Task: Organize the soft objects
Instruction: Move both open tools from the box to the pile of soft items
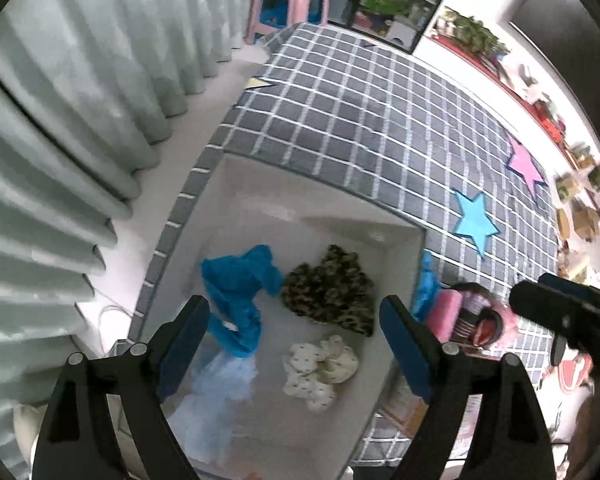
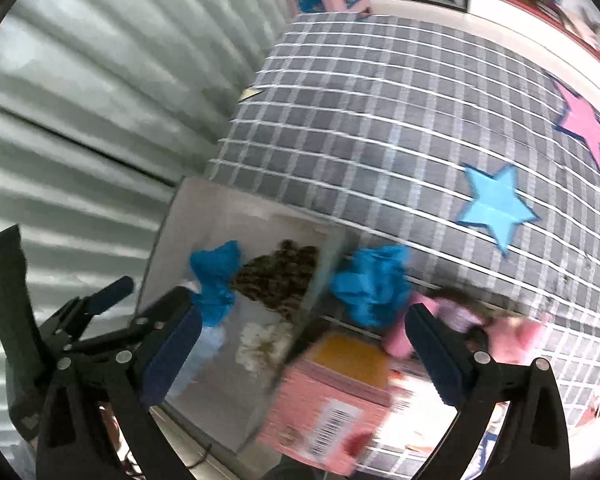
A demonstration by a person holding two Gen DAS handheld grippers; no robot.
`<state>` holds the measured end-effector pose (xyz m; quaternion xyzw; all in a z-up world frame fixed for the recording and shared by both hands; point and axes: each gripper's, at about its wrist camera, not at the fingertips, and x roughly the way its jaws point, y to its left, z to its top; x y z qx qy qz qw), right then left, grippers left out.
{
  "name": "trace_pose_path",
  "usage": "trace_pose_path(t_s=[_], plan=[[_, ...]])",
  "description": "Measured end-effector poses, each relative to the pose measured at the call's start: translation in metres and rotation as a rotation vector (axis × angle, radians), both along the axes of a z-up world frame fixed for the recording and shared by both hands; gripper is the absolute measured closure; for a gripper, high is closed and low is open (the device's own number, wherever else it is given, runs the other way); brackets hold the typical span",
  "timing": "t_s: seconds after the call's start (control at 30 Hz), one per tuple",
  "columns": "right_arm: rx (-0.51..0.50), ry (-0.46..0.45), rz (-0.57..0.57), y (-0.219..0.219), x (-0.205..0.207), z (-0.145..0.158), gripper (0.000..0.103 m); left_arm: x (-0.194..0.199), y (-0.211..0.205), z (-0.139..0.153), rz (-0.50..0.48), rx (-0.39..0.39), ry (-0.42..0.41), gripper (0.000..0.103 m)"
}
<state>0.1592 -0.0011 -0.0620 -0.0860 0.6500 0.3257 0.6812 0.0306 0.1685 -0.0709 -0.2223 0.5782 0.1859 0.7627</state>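
A white storage box (image 1: pixel 260 184) sits on the grey checked rug. Inside lie a blue cloth (image 1: pixel 236 292), a leopard-print cloth (image 1: pixel 328 288), a white patterned cloth (image 1: pixel 320 368) and a pale blue cloth (image 1: pixel 216 400). My left gripper (image 1: pixel 296 344) is open and empty above the box. My right gripper (image 2: pixel 304 352) is open and empty, right of the box (image 2: pixel 188 204). Another blue cloth (image 2: pixel 372 284) lies on the rug beside the box wall, ahead of the right gripper. Pink soft items (image 2: pixel 512 340) lie further right. The right gripper also shows in the left view (image 1: pixel 568 316).
A pink box with a barcode (image 2: pixel 332 404) lies under the right gripper. Grey curtains (image 1: pixel 60 160) hang to the left. The rug (image 1: pixel 380 120) has blue and pink stars. A pink stool (image 1: pixel 288 4) stands at the far end. Cluttered shelves (image 1: pixel 540 112) line the right wall.
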Motion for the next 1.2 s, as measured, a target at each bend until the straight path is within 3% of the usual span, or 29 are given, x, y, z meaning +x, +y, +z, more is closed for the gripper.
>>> trace_pose_path(t_s=[0.27,0.63,0.9,1.03,1.2], plan=[[-0.108,0.020,-0.165,-0.079,0.031,-0.034,0.001,0.022,-0.039,0.004,-0.082,-0.024,0.008,0.014],[-0.207,0.081,-0.303,-0.169,0.048,-0.080,0.001,0.060,-0.087,0.009,-0.181,-0.043,0.027,0.014],[-0.213,0.155,-0.213,-0.162,0.036,-0.119,0.001,0.094,-0.134,0.005,-0.265,-0.045,0.053,0.014],[-0.291,0.116,-0.155,-0.155,0.034,-0.141,0.001,0.107,-0.153,0.000,-0.289,-0.046,0.073,0.014],[-0.298,0.066,-0.199,-0.170,0.060,-0.149,0.001,0.120,-0.172,-0.009,-0.305,-0.049,0.100,0.014]])
